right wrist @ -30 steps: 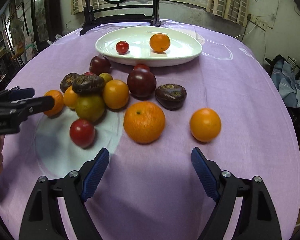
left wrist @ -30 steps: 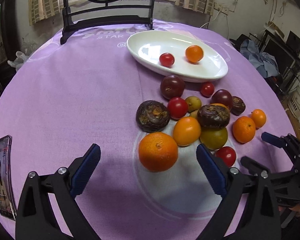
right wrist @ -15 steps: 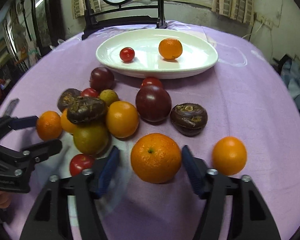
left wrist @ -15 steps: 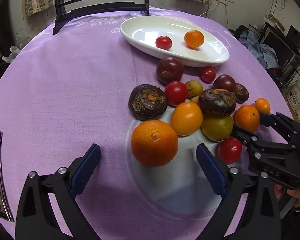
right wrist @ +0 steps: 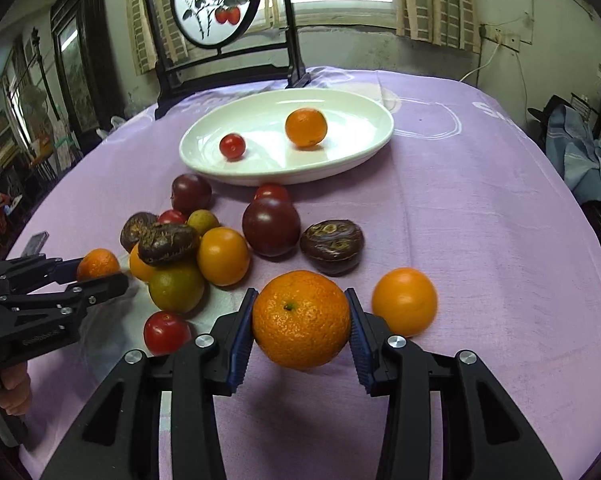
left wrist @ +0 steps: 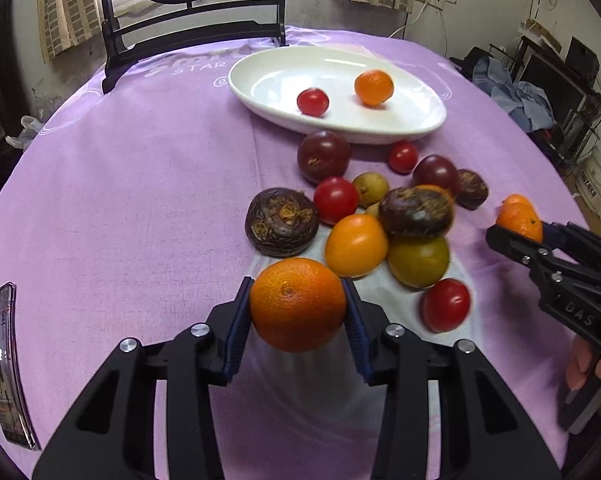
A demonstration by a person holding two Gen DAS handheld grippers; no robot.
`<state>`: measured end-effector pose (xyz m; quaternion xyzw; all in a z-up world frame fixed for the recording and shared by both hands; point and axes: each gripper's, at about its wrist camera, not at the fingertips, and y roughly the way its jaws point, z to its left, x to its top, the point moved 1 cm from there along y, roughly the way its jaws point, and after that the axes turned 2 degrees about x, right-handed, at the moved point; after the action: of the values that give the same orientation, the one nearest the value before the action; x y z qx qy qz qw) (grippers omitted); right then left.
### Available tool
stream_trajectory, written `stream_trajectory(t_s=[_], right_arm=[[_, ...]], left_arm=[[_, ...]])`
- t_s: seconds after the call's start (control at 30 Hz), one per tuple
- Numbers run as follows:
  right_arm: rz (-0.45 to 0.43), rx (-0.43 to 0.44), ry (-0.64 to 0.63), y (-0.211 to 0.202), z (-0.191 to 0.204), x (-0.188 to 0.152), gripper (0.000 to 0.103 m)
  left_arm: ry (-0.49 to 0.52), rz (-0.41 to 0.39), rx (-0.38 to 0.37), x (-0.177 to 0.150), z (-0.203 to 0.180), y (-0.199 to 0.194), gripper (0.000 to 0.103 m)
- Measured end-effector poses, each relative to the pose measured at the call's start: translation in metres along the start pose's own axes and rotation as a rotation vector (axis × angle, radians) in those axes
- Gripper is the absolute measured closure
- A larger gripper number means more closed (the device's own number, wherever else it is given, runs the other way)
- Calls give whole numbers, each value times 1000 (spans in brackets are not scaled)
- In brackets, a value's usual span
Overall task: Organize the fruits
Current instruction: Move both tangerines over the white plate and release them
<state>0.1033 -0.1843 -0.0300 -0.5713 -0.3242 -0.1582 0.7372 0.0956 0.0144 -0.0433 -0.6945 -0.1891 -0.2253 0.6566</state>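
In the left wrist view my left gripper point(left wrist: 298, 307) is closing, and its blue pads touch both sides of a large orange point(left wrist: 298, 300) at the near edge of the fruit pile. At the right edge another gripper point(left wrist: 518, 226) pinches a small tangerine point(left wrist: 520, 218). In the right wrist view my right gripper point(right wrist: 300, 322) is closing too, its pads against a large orange point(right wrist: 300, 316). A gripper on the left there point(right wrist: 100, 270) holds a small tangerine point(right wrist: 98, 264). The white oval plate point(left wrist: 400, 130) point(right wrist: 352, 156) holds a cherry tomato point(right wrist: 232, 146) and a tangerine point(right wrist: 306, 127).
Plums, tomatoes, wrinkled dark fruits point(left wrist: 280, 222) and a yellow-green fruit point(right wrist: 176, 288) crowd the purple cloth between plate and grippers. A loose orange point(right wrist: 404, 300) lies right of the right gripper. A phone point(left wrist: 8, 364) lies at the left edge. A chair back point(left wrist: 192, 36) stands behind the table.
Both sets of jaws went from wide open to closed against a large orange. The gripper seen at the side of each view closed on a small tangerine.
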Motion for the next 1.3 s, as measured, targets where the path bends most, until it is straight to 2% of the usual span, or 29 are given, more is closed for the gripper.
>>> stream_trajectory(t_s=[0.1,0.23,0.43,0.5,0.7,1.07,1.13,1.17,1.2,1.3], right_arm=[[-25,15,10,-10,-1,-1,60],[-55,41,-9,-27,5,7,60],[-99,32,-106,-37,18,45,60],[-103,22,-136,-29,20,58,60],[-43,-7,-150,21,17,99,60],[83,-54,-161,99,12,128,59],[101,-69,-145,106,9,129,56],[88,-80,-128,104,7,129,53],[67,-73,-108,98,5,128,52],[27,-43,-80,75,-1,120,48]], left_arm=[[5,-41,-40,10,-3,-22,61],[37,-83,-52,36,-11,-39,61],[24,-85,-19,89,-18,-27,61],[-2,-65,-32,106,-15,-14,61],[-33,-22,60,149,-7,32,61],[-64,43,118,188,5,102,60],[-85,47,114,190,8,106,49],[-91,37,121,189,10,103,37],[-94,20,137,187,11,97,30],[-51,-36,136,176,9,70,28]])
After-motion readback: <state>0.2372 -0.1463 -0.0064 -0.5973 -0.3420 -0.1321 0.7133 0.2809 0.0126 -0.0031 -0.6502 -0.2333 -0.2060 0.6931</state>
